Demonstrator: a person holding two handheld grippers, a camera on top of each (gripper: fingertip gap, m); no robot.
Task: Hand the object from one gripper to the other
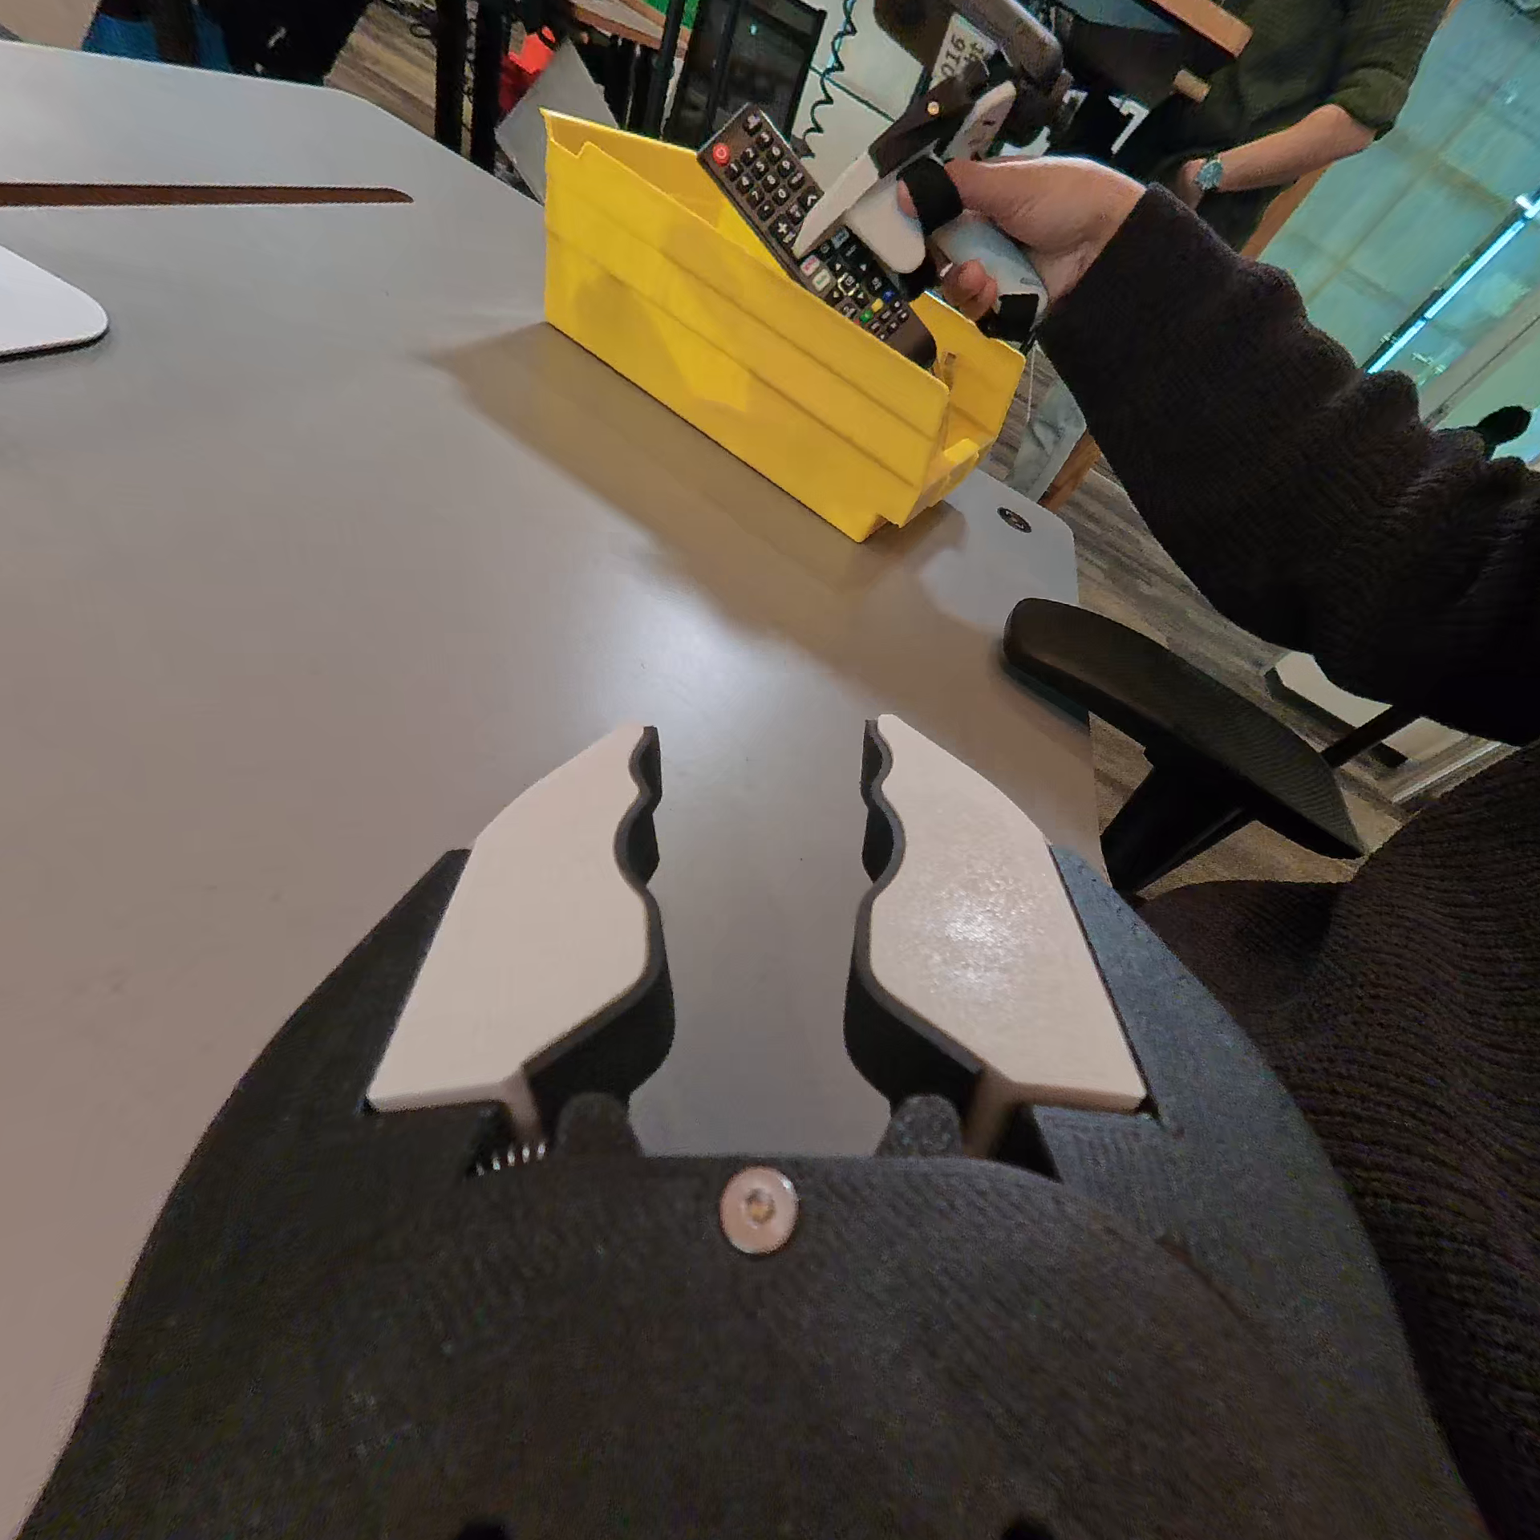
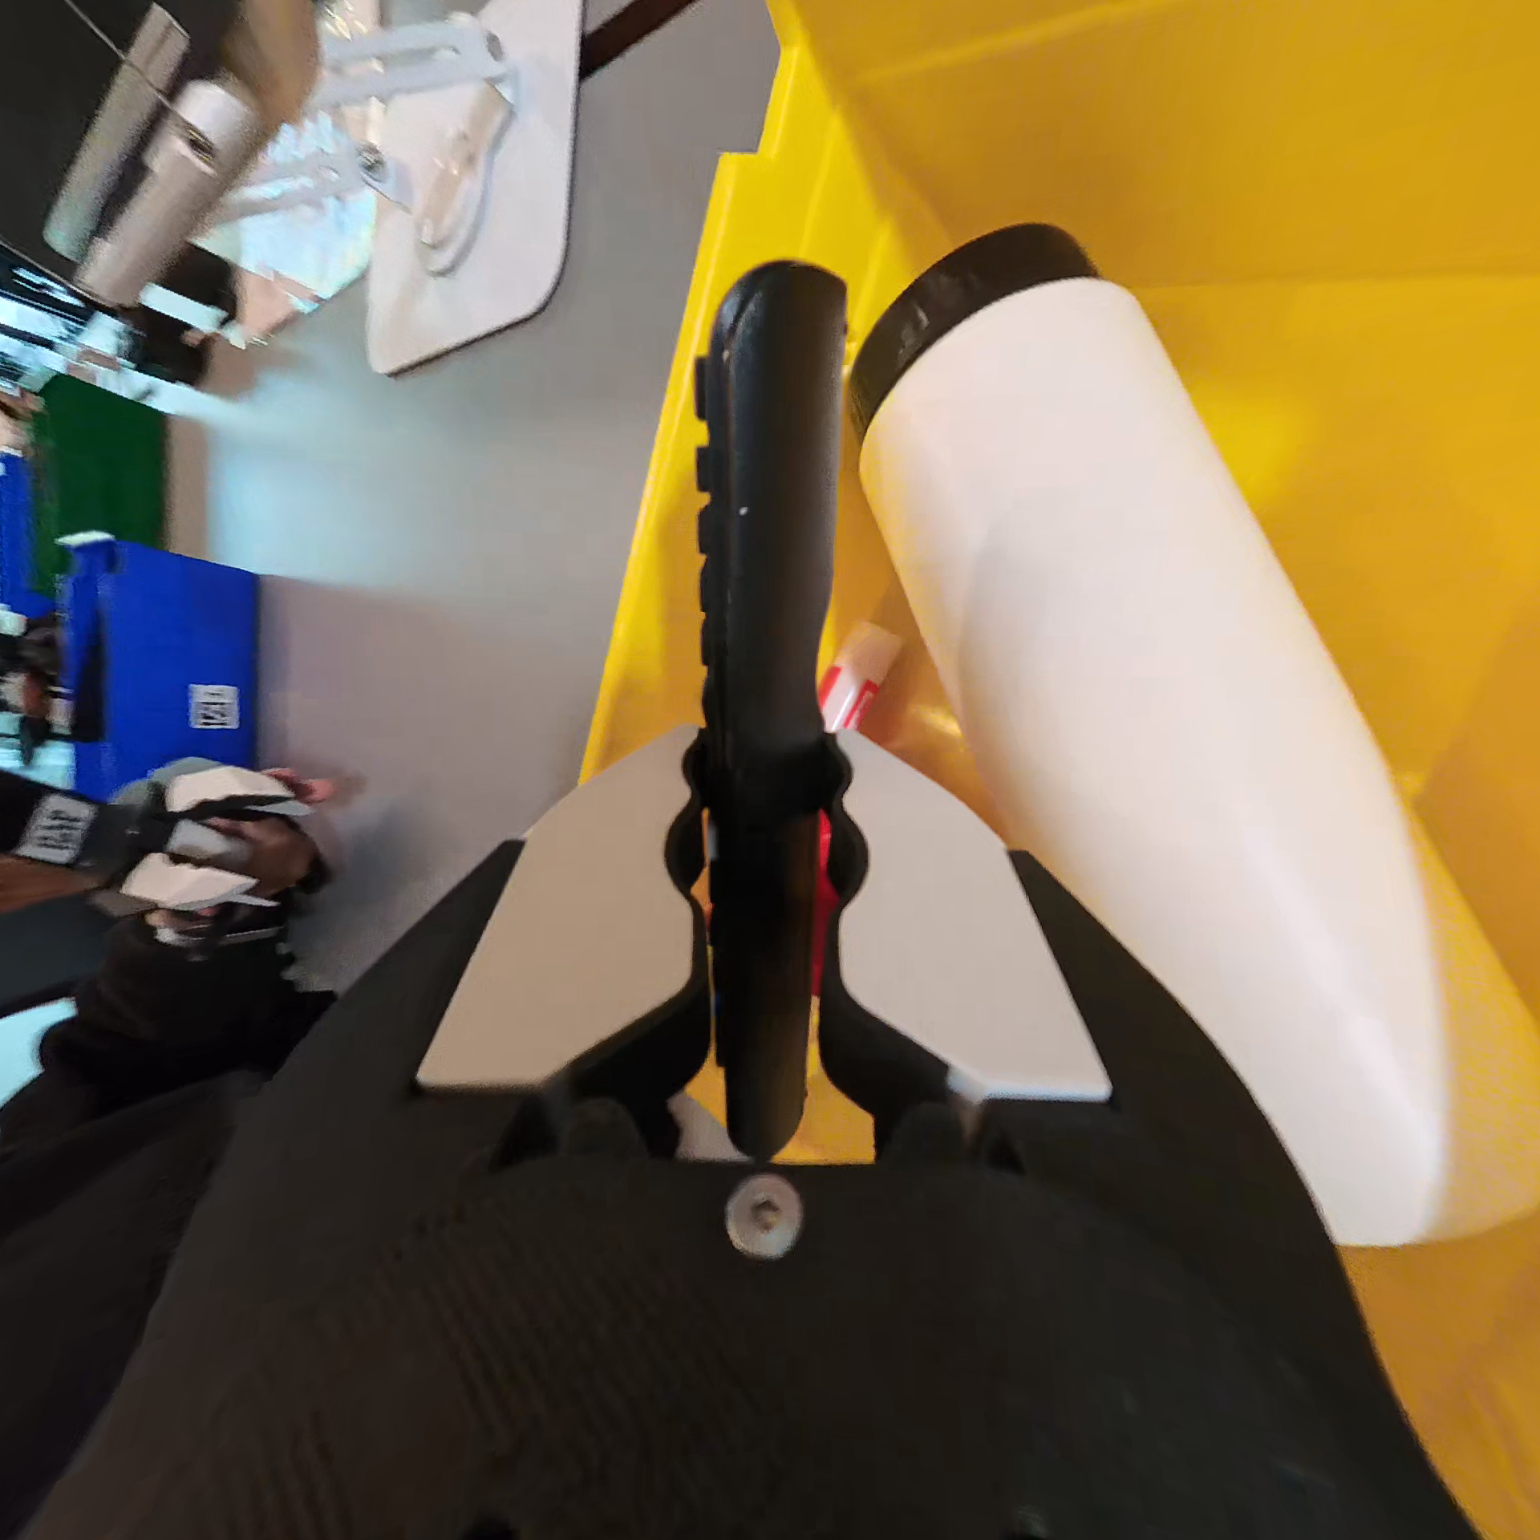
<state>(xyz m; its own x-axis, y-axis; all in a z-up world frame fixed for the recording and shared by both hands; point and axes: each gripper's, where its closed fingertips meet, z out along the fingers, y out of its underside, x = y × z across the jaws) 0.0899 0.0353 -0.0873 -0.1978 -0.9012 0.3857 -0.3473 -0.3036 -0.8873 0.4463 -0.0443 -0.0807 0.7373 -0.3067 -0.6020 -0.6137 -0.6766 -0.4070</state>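
Observation:
A black remote control [image 1: 775, 179] sticks up out of a yellow bin [image 1: 750, 375] on the grey table. My right gripper [image 2: 767, 750] is shut on the remote [image 2: 771, 533], seen edge-on, and holds it over the bin's inside. It also shows in the left wrist view [image 1: 812, 242], held by a hand. My left gripper [image 1: 758, 742] is open and empty, low over the table's near part, well short of the bin. It shows far off in the right wrist view [image 2: 275, 850].
A white bottle with a black cap [image 2: 1108, 667] lies in the yellow bin [image 2: 1250, 125] beside a small red and white item [image 2: 858, 675]. A white stand base [image 1: 33, 308] sits at the table's left. A black chair armrest [image 1: 1167, 717] is at the right. A person stands behind. One gripper's finger ends stand about 35 cm off the other's.

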